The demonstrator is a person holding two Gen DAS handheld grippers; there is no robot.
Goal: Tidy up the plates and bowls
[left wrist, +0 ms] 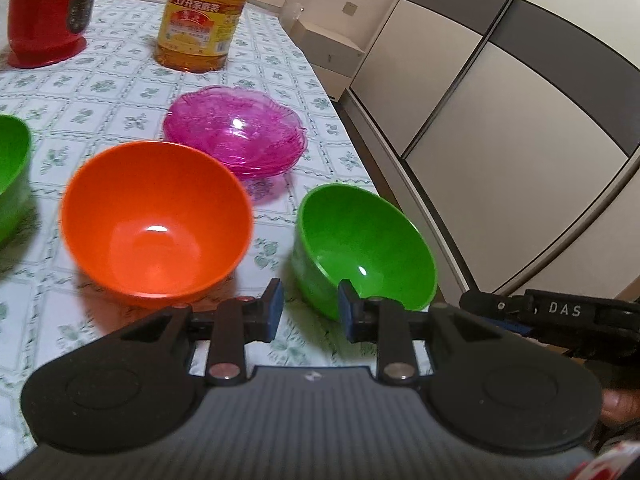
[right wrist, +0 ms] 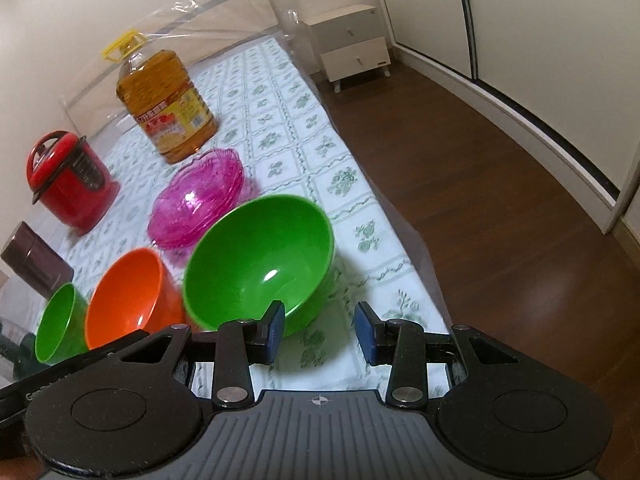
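An orange bowl [left wrist: 156, 220] stands on the table in the left wrist view, with a green bowl [left wrist: 364, 248] to its right and a second green bowl [left wrist: 10, 168] at the left edge. A stack of pink clear plates [left wrist: 236, 136] sits behind them. My left gripper [left wrist: 310, 312] is open and empty, just in front of the gap between the orange and right green bowls. In the right wrist view my right gripper [right wrist: 320, 332] is open and empty, its left fingertip beside the near rim of the green bowl [right wrist: 260, 260]. The orange bowl [right wrist: 128, 296], small green bowl [right wrist: 60, 328] and pink plates [right wrist: 200, 196] lie left and behind.
A big oil bottle [right wrist: 164, 104] and a red cooker [right wrist: 68, 184] stand at the back of the patterned tablecloth [right wrist: 288, 128]. A dark box [right wrist: 36, 264] sits at the left. The table edge runs along the right, with wood floor [right wrist: 480, 200] and a white cabinet [right wrist: 352, 48] beyond.
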